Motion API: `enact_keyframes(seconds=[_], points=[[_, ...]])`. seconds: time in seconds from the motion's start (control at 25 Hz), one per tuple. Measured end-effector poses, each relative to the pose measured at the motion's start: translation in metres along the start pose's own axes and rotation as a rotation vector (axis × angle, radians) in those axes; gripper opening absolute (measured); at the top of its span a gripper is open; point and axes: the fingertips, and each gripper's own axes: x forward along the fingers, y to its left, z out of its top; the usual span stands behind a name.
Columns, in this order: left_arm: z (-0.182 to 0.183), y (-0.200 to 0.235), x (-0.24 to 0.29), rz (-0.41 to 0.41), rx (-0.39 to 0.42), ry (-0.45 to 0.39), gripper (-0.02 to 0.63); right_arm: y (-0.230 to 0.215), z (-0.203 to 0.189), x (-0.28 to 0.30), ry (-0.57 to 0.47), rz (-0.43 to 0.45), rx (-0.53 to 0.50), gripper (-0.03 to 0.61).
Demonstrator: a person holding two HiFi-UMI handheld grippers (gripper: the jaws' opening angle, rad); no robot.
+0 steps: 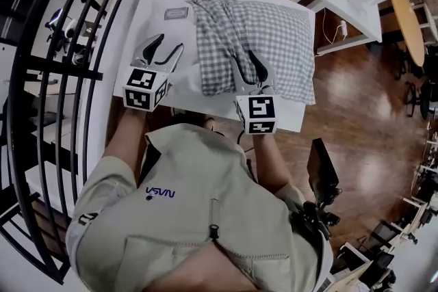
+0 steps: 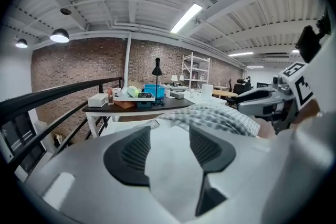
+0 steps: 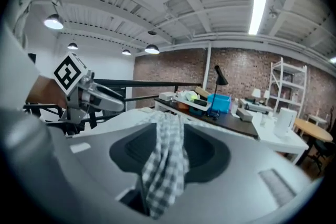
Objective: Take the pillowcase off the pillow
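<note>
Right now I am holding my right gripper (image 3: 170, 132) with its jaws standing apart, and a bunched fold of the blue-and-white checked pillowcase (image 3: 166, 165) is hanging loose between the pads rather than being pinched. My left gripper (image 2: 169, 136) is also spread wide with nothing in it, hovering over bare white counter (image 1: 156, 7) just beside the pillow's left edge.

I am judging the step in hand to be a fresh grip on the cloth. To do it well, I am thinking the right gripper should close on the case fabric alone, low on that fold, without catching the filling beneath. The left gripper should come across to pin or take the pillow's body, so that a pull draws the case off instead of dragging the whole thing over the counter. I cannot tell from here which end of the case is the open one, so finding it comes first.

From the head view, the pillowcase (image 1: 263, 34) is covering the pillow, lying flat on the right part of the counter. It is reaching to the counter's right edge, rumpled into long creases along its left side and smoother on the right.
</note>
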Motion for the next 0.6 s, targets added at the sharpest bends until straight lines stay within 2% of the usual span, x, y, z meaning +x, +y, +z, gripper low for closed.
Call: enact_keyframes(seconds=[0.2, 0.32, 0.44, 0.52, 0.6], points=[[0.008, 0.02, 0.055, -0.071, -0.018, 0.049, 0.26, -0.011, 0.03, 0.056, 0.073, -0.012, -0.064, 0.16], [-0.008, 0.023, 0.072, -0.089, -0.028, 0.11, 0.279, -0.012, 0.028, 0.09, 0.149, 0.002, -0.081, 0.175], [-0.022, 0.015, 0.085, -0.089, -0.021, 0.165, 0.281, -0.014, 0.008, 0.119, 0.267, 0.05, -0.115, 0.202], [-0.029, 0.008, 0.088, -0.099, -0.001, 0.174, 0.221, -0.006, -0.012, 0.132, 0.368, 0.105, -0.153, 0.202], [-0.026, 0.004, 0.084, -0.102, 0.03, 0.16, 0.116, 0.001, -0.019, 0.139, 0.41, 0.126, -0.208, 0.193]])
